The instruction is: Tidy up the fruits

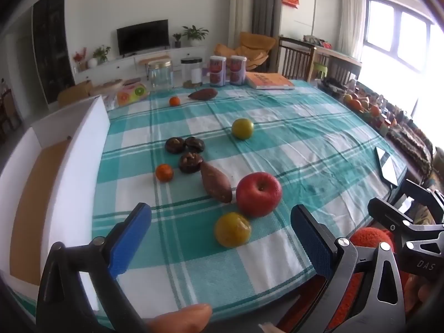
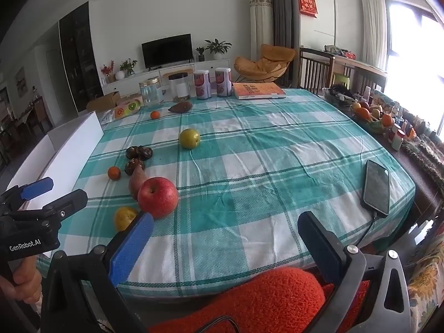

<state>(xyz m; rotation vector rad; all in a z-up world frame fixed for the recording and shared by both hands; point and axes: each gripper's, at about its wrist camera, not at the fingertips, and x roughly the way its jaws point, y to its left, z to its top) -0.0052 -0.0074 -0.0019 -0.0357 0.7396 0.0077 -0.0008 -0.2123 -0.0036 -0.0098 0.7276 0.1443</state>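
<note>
A: Where do you start?

B: Low centre of your left view: the apple [image 1: 258, 194], stem up, no long axis, so any approach angle suits. The box [image 1: 75, 149] waits at the left edge.

A: Your grippers?

B: Left gripper [image 1: 220, 238] is spread wide, empty, short of the fruit. Right gripper [image 2: 226, 245] likewise wide, holding nothing.

A: Anything touching it?

B: The yam [image 1: 216, 181], long axis running upper left to lower right, tip at the apple. The plum [image 1: 232, 229] sits just below. Come from above, close gently.
</note>
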